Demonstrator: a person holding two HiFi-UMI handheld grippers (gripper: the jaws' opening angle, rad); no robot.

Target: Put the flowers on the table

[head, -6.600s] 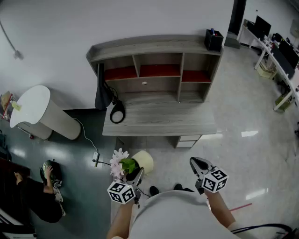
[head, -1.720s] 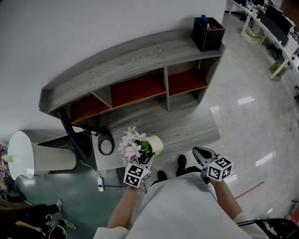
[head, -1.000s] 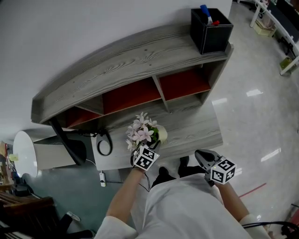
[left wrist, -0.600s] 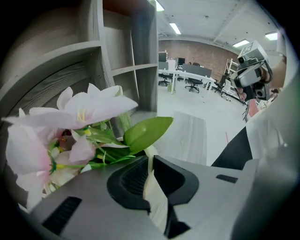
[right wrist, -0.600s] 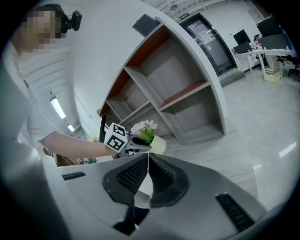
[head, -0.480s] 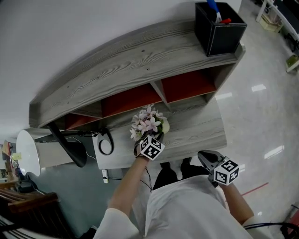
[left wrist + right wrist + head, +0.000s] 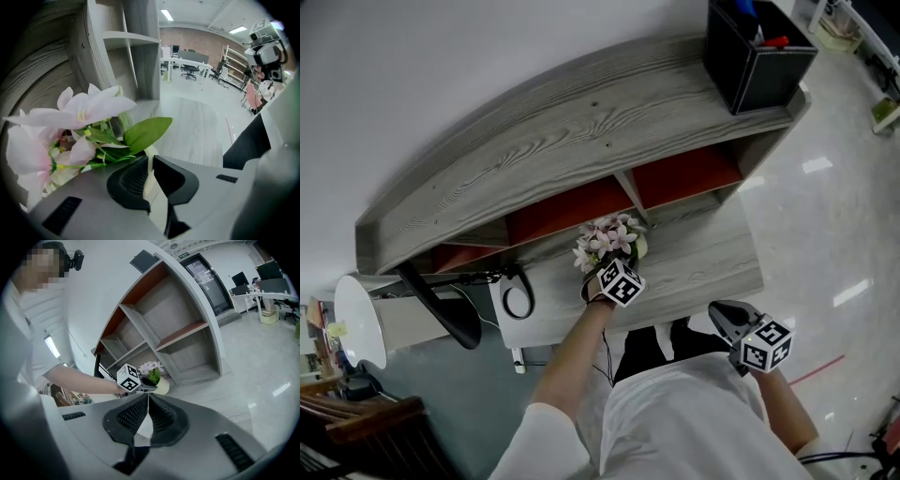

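A grey table (image 7: pixel 712 272) stands by the white wall; the left gripper (image 7: pixel 150 161) pinches the rim of the pot (image 7: pixel 639 248) of flowers (image 7: pixel 607 239), low over the table's middle; next, it looks right to set it flat, then let go; the right gripper (image 7: pixel 148 399) has its jaws together, empty.
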